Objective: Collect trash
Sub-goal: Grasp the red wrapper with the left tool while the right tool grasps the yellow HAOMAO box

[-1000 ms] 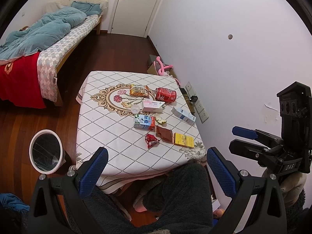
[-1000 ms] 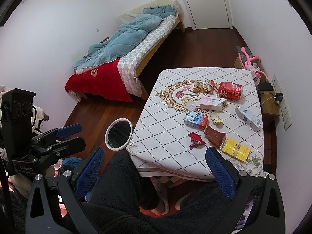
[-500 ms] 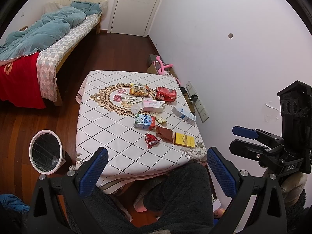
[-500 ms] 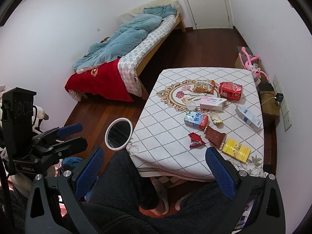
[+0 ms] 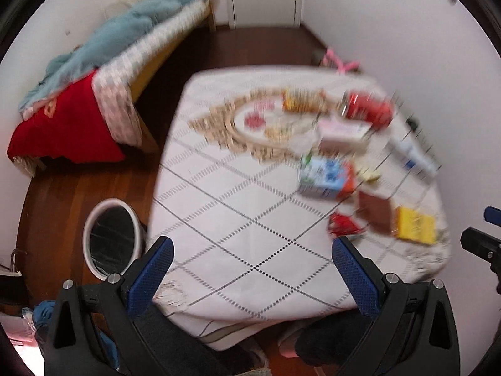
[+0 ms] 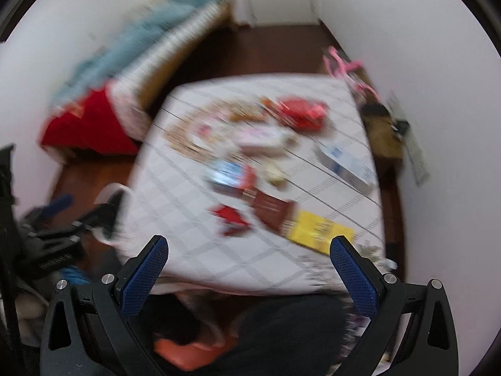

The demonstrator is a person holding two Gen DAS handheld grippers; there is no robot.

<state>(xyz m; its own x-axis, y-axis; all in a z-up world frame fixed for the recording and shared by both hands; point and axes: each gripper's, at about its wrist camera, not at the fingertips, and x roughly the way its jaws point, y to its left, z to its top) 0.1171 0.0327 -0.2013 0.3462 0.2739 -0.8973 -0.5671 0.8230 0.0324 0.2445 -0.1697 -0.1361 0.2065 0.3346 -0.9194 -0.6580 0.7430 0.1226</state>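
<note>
Several pieces of trash lie on the table's white diamond-pattern cloth (image 5: 238, 219): a small red wrapper (image 5: 343, 224), a brown packet (image 5: 375, 211), a yellow packet (image 5: 415, 225), a blue carton (image 5: 325, 177), a pink box (image 5: 343, 131), a red bag (image 5: 366, 111) and a white-blue box (image 5: 413, 156). The same red wrapper (image 6: 231, 217) and yellow packet (image 6: 316, 228) show blurred in the right wrist view. My left gripper (image 5: 250, 269) hovers open over the table's near edge. Equally open and holding nothing, my right gripper (image 6: 250, 266) is above the near edge too.
A white round bin (image 5: 111, 239) with a dark liner stands on the wooden floor left of the table. A bed (image 5: 103, 72) with blue and red covers lies at the left. A white wall (image 5: 438, 78) runs along the right, and a person's dark-clothed legs (image 6: 281, 335) are below.
Both grippers have swung forward and down toward the table, which now fills more of each view; both views are motion-blurred. The fingers stay spread as before.
</note>
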